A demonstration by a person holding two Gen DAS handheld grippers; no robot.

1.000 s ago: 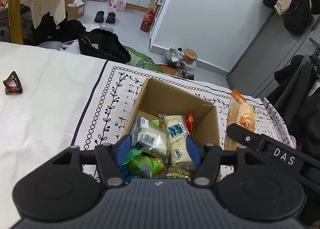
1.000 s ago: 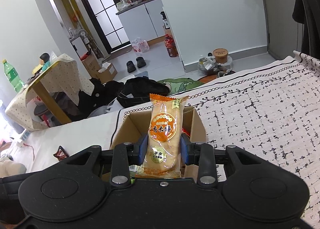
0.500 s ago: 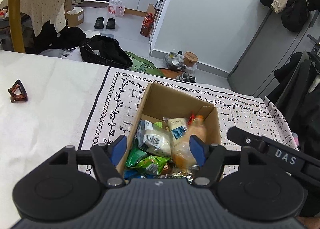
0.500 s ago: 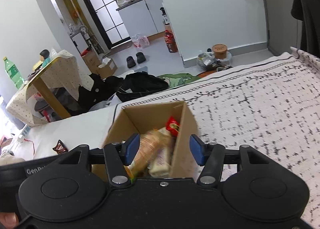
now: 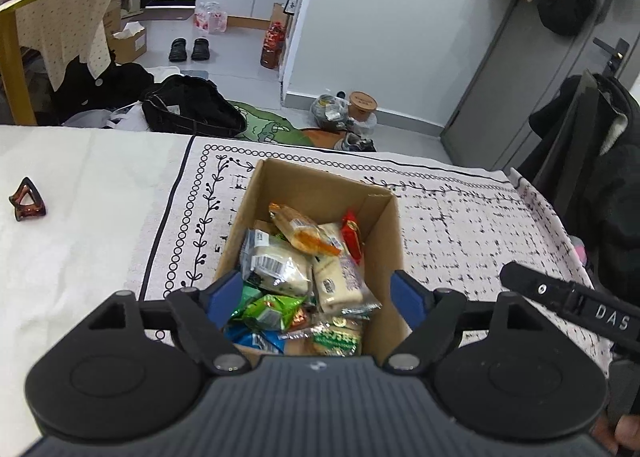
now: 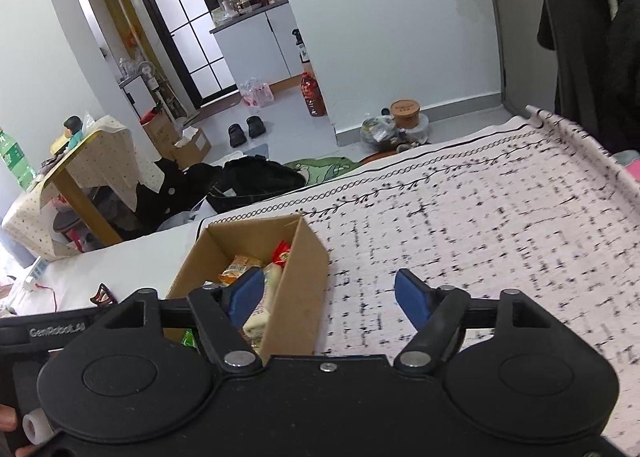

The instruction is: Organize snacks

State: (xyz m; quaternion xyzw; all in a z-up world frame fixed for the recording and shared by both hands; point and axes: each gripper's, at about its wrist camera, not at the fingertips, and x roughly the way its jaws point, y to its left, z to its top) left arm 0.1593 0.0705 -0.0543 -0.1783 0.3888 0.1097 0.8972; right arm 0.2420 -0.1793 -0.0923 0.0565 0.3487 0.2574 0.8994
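The cardboard box stands open on the patterned cloth that covers the table, near the cloth's left border and a little back from the table's far edge. It is heaped with snack packets: an orange rice-cracker packet lies on top toward the far wall, a small red packet leans against the right wall, and pale and green wrappers crowd the near end. The left tongs hang above the box's near end, their jaws wide and just opened further, gripping nothing. The right tongs are off the box's right side over the bare cloth, jaws likewise wide and just opened, empty. A brown hair clip lies well apart on the white sheet toward the table's left edge.
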